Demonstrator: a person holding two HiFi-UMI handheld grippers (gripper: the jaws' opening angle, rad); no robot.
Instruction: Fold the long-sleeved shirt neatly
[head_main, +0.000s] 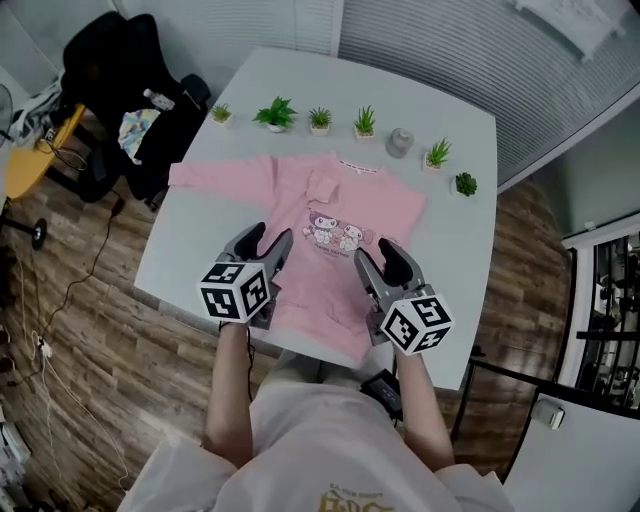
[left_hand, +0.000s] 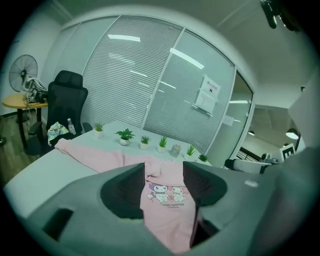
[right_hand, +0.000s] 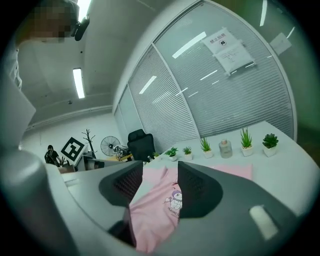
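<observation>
Hovering near the hem of the pink shirt (head_main: 370, 200), which lies print-up on the white table (head_main: 460, 150) with one sleeve (head_main: 215, 175) outstretched, left gripper (head_main: 270, 240) and right gripper (head_main: 378, 252) hold jaws apart, nothing clamped, presumably lining up a fold.

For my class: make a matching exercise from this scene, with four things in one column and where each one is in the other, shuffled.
Things:
1 pink shirt
2 potted plants
3 black chair
4 grey jar

Places:
A on the floor beside the table
B between two plants
C spread on the table
D in a row along the table's far edge

Pairs: 1-C, 2-D, 3-A, 4-B
</observation>
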